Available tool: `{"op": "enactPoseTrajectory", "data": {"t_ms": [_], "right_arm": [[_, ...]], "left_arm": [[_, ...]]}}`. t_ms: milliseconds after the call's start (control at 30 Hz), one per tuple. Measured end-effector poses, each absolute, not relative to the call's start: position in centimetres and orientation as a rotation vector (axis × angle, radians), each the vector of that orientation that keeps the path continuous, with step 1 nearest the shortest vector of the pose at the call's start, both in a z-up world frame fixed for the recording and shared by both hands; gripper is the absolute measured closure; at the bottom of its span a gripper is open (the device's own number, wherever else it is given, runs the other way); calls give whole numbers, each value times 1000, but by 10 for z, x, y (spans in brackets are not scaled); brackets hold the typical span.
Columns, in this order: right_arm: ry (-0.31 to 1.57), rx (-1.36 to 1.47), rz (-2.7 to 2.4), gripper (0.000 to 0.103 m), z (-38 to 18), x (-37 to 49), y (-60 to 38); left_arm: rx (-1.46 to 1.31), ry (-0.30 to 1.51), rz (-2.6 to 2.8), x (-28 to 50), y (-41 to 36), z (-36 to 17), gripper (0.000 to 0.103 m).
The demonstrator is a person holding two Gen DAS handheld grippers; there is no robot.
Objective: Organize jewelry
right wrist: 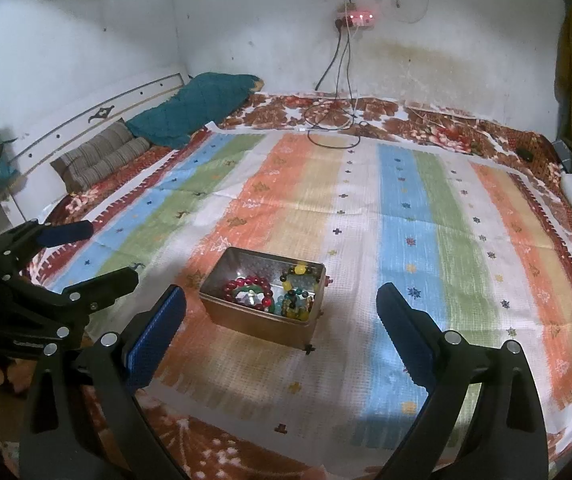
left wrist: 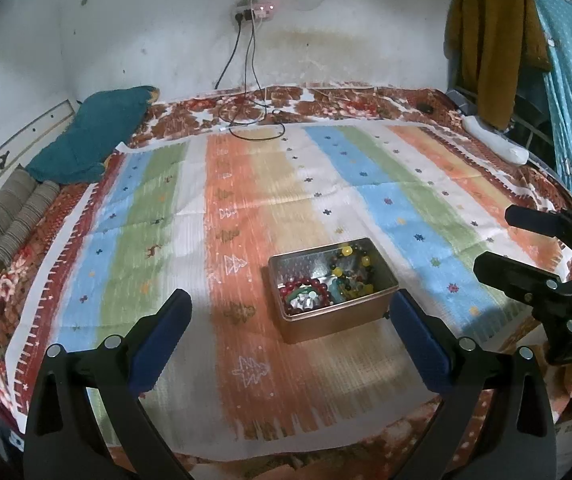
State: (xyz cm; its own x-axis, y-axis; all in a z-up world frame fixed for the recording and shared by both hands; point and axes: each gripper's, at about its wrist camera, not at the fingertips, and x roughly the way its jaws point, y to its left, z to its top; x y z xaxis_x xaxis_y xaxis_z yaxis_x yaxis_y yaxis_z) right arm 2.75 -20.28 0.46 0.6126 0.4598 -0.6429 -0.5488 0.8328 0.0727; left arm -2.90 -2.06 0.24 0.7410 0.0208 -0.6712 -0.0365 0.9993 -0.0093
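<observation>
Blue-padded fingers of both grippers are seen spread wide and empty over the bed, with the jewelry tin ahead.

Beaded bracelets (left wrist: 309, 296) are heaped inside an open metal tin (right wrist: 246, 322), which rests on the striped cloth (left wrist: 214, 208) covering the bed. From the left gripper (left wrist: 289, 340) the tin is found just ahead and to its right, close to the right-hand finger; from the right gripper (right wrist: 282, 332) it is found ahead and to its left, nearer the left-hand finger. The tin is thus placed between the two grippers, and neither is judged clearly nearer. Its long axis is set skewed to both lines of approach, so a turned wrist would likely be needed. Nothing is gripped, and both sets of jaws are released.
</observation>
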Motion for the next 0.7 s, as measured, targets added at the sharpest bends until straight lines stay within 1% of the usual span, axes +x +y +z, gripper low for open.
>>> {"op": "enactPoseTrajectory", "data": {"t_ms": [700], "right_arm": [[713, -106, 598, 6, 2, 26, -209]], "left_arm": [[-40, 715, -11, -33, -22, 5, 6]]}}
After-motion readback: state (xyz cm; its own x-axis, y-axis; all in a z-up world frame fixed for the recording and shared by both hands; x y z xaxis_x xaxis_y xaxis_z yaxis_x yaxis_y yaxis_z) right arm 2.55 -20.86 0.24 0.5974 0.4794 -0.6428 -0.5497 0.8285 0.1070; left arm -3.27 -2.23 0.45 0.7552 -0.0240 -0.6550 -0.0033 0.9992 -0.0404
